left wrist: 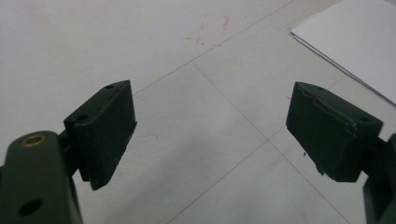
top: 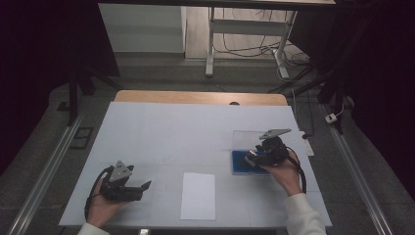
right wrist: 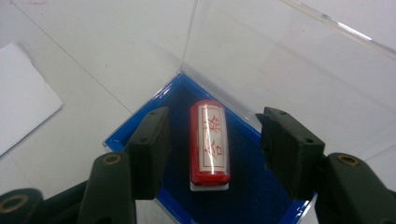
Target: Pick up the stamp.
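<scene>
Between right gripper (right wrist: 212,140) pads, gripper view reveals red stamp (right wrist: 209,142).

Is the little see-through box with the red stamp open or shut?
Open. The clear lid stands up behind the blue tray, and the red stamp lies uncovered between the right gripper and its parted jaws.

The left gripper (left wrist: 210,135) has its two black jaws wide apart over the white table (left wrist: 93,42), near a white paper (left wrist: 355,42).
</scene>
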Motion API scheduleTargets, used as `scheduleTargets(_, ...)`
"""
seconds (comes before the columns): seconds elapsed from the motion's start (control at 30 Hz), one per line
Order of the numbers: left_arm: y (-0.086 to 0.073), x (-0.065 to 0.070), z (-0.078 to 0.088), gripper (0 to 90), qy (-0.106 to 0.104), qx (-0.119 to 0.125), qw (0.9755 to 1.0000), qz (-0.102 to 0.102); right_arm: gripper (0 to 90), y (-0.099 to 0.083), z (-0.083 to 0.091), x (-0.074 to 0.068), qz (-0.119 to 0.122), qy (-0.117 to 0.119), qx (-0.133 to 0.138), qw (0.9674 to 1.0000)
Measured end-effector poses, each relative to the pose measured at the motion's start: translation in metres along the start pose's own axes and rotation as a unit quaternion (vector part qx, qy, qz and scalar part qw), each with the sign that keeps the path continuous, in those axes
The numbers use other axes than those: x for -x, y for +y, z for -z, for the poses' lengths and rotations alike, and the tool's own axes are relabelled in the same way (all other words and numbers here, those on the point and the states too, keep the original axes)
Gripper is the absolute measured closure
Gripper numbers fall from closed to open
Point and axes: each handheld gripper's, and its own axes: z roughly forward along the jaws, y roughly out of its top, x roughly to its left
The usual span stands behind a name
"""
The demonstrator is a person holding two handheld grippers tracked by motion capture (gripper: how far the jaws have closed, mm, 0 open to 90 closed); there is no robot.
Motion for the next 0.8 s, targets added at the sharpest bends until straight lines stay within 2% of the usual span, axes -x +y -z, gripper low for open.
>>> scheduleTargets(0.23, -0.0001, 0.0, -0.0001, 16.6, 0.003, 0.001, 1.0, -0.001, 56.3, -0.0004, -0.0043, -0.0008, 0.005, -0.003, -0.013, 0.9999)
scheduleTargets(0.43, -0.0004, -0.0002, -0.0003, 16.6, 0.003, 0.0, 1.0, -0.002, 63.7, -0.0012, -0.0083, -0.0005, 0.006, 0.005, -0.022, 0.9997)
scheduleTargets(0.47, -0.0005, -0.0002, -0.0004, 16.7, 0.003, 0.0, 1.0, -0.002, 67.1, -0.0014, -0.0094, -0.0008, 0.008, 0.007, -0.026, 0.9996)
scheduleTargets(0.8, -0.0008, -0.0005, -0.0006, 16.8, 0.005, -0.002, 1.0, -0.003, 68.9, -0.001, -0.0094, -0.0017, 0.019, 0.003, -0.026, 0.9995)
